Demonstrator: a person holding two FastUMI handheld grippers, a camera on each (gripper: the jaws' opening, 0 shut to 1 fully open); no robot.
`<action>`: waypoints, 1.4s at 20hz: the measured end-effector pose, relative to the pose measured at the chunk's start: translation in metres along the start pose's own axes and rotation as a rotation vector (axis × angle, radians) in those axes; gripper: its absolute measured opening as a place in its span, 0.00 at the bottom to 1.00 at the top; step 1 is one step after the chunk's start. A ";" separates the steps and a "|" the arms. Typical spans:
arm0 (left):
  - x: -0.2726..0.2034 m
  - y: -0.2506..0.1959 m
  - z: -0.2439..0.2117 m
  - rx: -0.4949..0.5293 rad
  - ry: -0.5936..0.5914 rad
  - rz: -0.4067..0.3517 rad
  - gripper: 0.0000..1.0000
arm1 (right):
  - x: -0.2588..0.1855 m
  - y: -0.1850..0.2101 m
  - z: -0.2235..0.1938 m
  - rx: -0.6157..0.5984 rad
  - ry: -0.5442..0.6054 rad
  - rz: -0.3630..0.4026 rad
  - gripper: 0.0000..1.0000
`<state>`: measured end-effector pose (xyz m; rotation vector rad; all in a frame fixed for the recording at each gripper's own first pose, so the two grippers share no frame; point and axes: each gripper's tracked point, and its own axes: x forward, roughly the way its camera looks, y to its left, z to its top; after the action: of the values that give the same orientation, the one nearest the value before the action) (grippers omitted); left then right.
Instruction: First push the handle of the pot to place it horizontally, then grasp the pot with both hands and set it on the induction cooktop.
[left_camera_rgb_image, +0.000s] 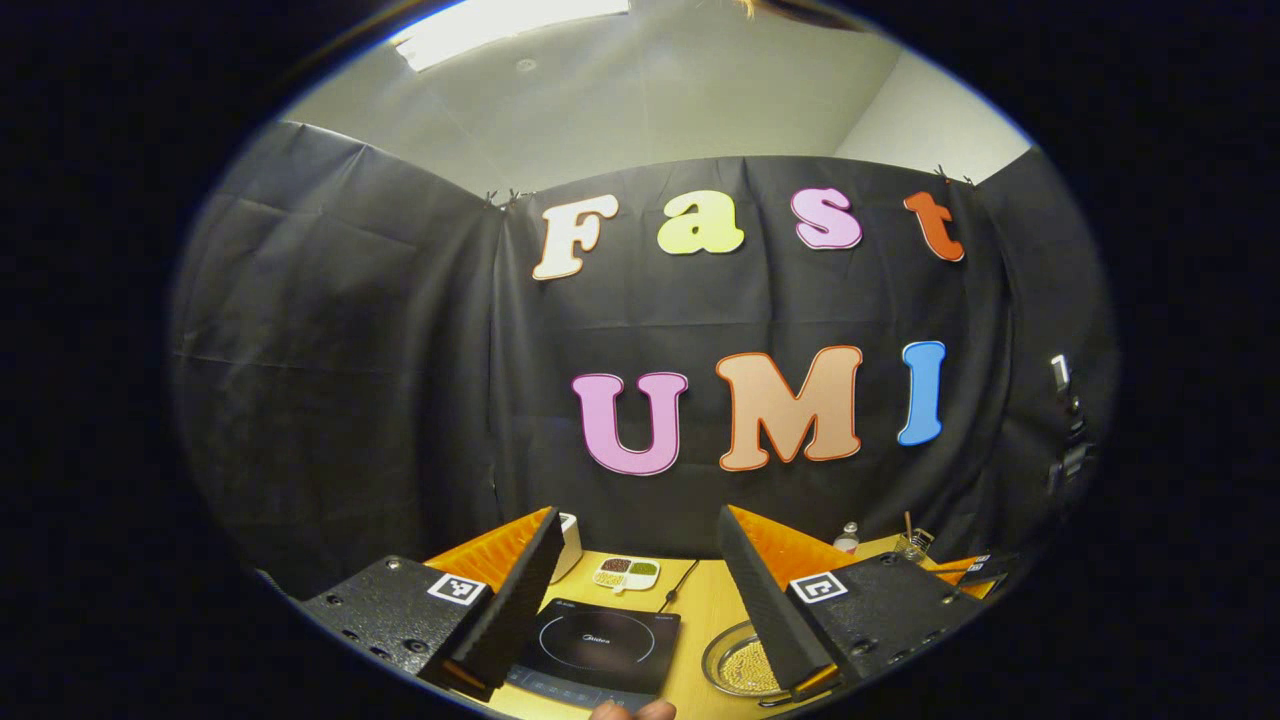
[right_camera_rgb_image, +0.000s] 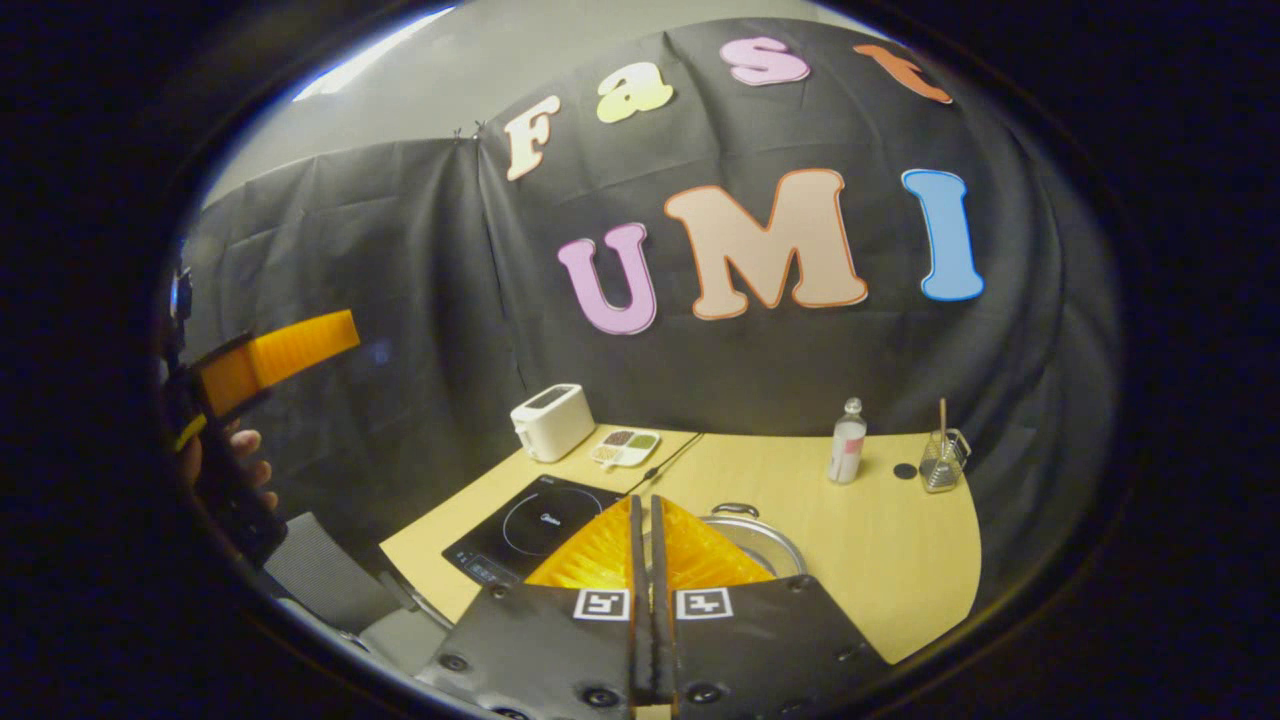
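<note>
The black induction cooktop (left_camera_rgb_image: 600, 645) lies on the wooden table, left of a round metal pot (left_camera_rgb_image: 735, 660). My left gripper (left_camera_rgb_image: 638, 515) is open and held high above both, with nothing between its fingers. In the right gripper view the pot (right_camera_rgb_image: 765, 540) sits just behind my right gripper (right_camera_rgb_image: 645, 510), which is shut with its fingers pressed together on nothing. A small loop handle (right_camera_rgb_image: 735, 510) shows on the pot's far rim. The cooktop (right_camera_rgb_image: 525, 530) lies to the left of the fingers. The left gripper (right_camera_rgb_image: 270, 355) hangs up at the far left, held by a hand (right_camera_rgb_image: 225, 460).
A white toaster (right_camera_rgb_image: 552, 420) and a small divided dish (right_camera_rgb_image: 625, 447) stand at the back left of the table (right_camera_rgb_image: 900, 560). A bottle (right_camera_rgb_image: 847, 440) and a glass holder with a stick (right_camera_rgb_image: 942, 465) stand at the back right. A cable (right_camera_rgb_image: 670, 455) runs from the cooktop. A grey chair (right_camera_rgb_image: 320, 575) is left of the table.
</note>
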<state>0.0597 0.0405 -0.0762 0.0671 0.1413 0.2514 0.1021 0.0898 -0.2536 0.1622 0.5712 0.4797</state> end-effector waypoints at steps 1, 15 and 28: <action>0.001 0.004 -0.003 -0.006 0.006 -0.010 0.92 | 0.005 0.002 -0.006 0.001 0.017 -0.013 0.03; 0.007 0.084 -0.067 -0.136 0.088 -0.116 0.95 | 0.053 0.037 -0.139 0.043 0.268 -0.210 0.03; 0.000 0.114 -0.097 -0.204 0.126 -0.086 0.95 | 0.055 0.045 -0.241 0.101 0.495 -0.240 0.00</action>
<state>0.0174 0.1554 -0.1627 -0.1579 0.2423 0.1832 -0.0085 0.1590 -0.4676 0.0678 1.0871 0.2540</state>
